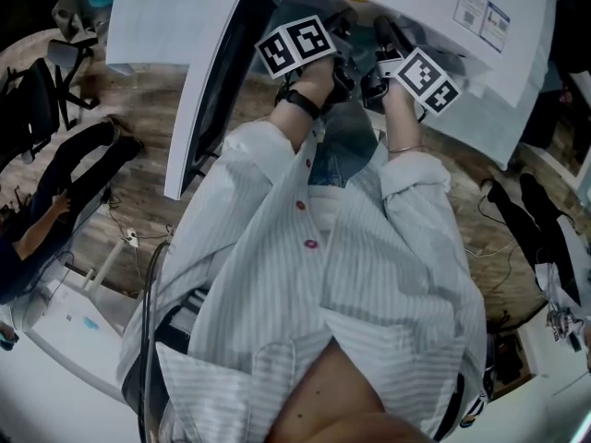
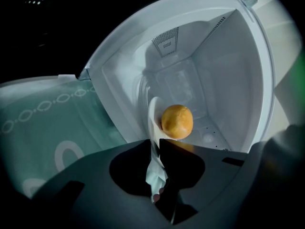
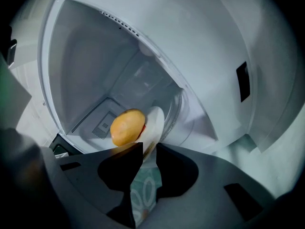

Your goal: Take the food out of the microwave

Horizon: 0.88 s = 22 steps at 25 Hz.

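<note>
Grippers clamping a white plate [image 2: 153, 116] inside the open microwave [image 2: 238, 80], a round golden bun [image 2: 177, 121] riding on it.

The left gripper [image 2: 158, 144] is pinching the plate's rim between its jaws, which are pressing on the thin edge. The right gripper [image 3: 149, 149] is biting the same plate's rim on its own side in the same way. The bun is sitting on the plate just past both sets of jaw tips, within the cavity and near its front opening. The plate is lying over the glass turntable [image 3: 180, 109]. The cavity's side walls are standing well apart from the bun, and the ceiling is sitting high above it. The door [image 1: 199, 118] is hanging swung wide to the person's left, beside the left forearm.
</note>
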Motion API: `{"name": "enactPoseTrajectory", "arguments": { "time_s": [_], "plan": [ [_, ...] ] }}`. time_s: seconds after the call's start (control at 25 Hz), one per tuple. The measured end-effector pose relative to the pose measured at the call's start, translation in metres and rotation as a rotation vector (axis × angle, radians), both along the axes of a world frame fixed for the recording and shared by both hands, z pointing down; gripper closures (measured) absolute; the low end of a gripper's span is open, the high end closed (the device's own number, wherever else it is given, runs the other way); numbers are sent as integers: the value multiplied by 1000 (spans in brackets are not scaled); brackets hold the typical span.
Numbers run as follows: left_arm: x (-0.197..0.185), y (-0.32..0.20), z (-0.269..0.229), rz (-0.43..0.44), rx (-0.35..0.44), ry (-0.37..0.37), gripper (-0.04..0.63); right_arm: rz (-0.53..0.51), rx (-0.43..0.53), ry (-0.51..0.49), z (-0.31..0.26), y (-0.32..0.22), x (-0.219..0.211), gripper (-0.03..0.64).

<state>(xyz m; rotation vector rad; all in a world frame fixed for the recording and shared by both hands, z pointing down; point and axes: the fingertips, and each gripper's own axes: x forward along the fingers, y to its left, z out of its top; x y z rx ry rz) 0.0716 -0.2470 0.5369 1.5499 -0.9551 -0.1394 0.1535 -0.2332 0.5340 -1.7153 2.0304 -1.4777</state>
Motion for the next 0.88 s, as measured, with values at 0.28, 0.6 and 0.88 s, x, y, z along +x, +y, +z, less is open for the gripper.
{"name": "enactPoseTrajectory", "arguments": {
  "time_s": [0.28, 0.6, 0.88],
  "plan": [
    [0, 1, 1, -8, -12, 19, 537, 24, -3, -69, 2, 1, 0, 526],
    [-2, 5, 0, -8, -13, 22, 538, 47, -4, -105, 1, 4, -2, 535],
    [-3, 9, -3, -14, -6, 38, 546, 67, 0, -142, -1, 9, -2, 538]
  ]
}}
